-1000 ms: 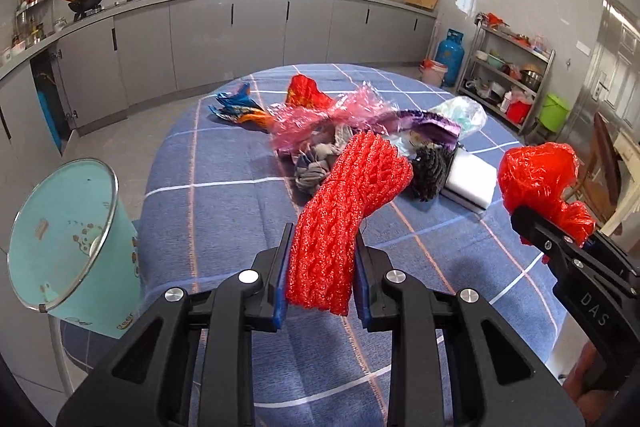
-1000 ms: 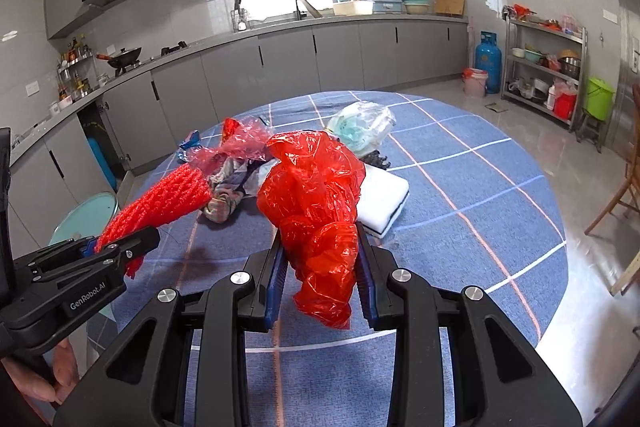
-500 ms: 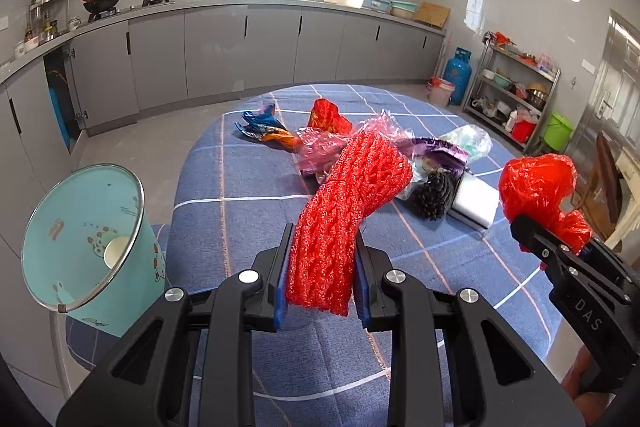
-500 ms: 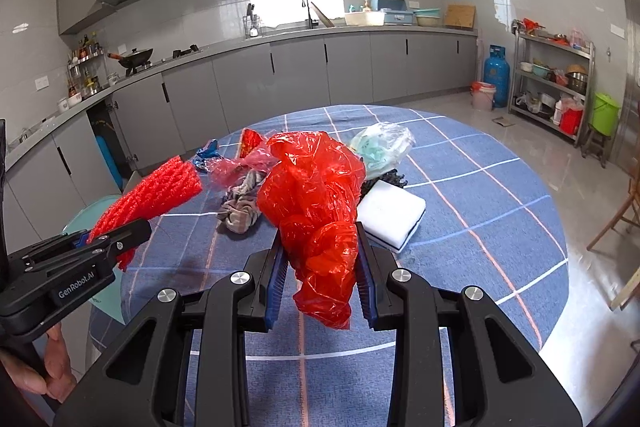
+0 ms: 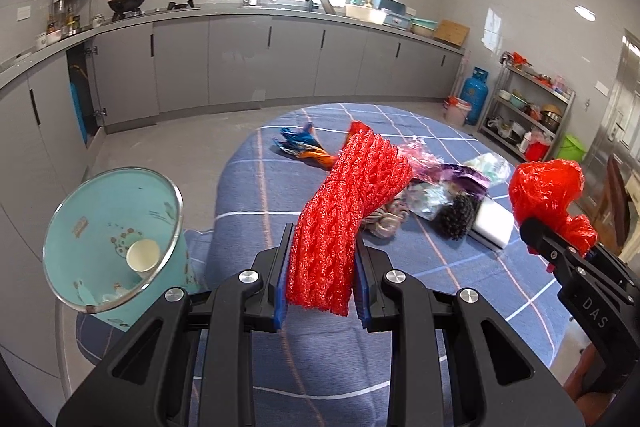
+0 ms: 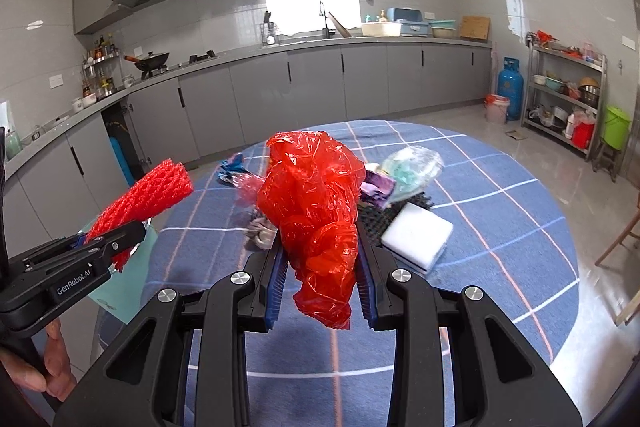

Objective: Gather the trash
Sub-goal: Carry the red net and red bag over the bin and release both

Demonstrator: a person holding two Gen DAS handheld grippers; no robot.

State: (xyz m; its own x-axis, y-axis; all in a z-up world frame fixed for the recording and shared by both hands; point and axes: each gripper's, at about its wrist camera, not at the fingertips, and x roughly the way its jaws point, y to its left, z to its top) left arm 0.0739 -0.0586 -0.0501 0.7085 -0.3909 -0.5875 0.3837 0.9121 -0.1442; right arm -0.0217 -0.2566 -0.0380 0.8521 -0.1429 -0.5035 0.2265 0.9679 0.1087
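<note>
My left gripper (image 5: 320,267) is shut on a red foam net sleeve (image 5: 348,203) and holds it above the table's near left edge. A teal trash bin (image 5: 112,239) stands off the table's left side, with a paper cup (image 5: 142,255) inside. My right gripper (image 6: 322,267) is shut on a crumpled red plastic bag (image 6: 316,203), which also shows in the left wrist view (image 5: 546,195). The net sleeve shows at the left of the right wrist view (image 6: 144,195). A pile of wrappers and bags (image 5: 436,187) lies on the blue checked table (image 5: 280,195).
A white foam block (image 6: 418,233), a dark scrubber (image 5: 456,217), a blue-orange wrapper (image 5: 304,147) and a greenish clear bag (image 6: 410,163) lie on the table. Grey kitchen cabinets (image 5: 240,63) run behind. A metal shelf rack (image 6: 564,99) stands far right.
Both grippers have lifted and pulled back toward the table's near edge with their loads. The trash bin now shows more fully at the left, its inside in view.
</note>
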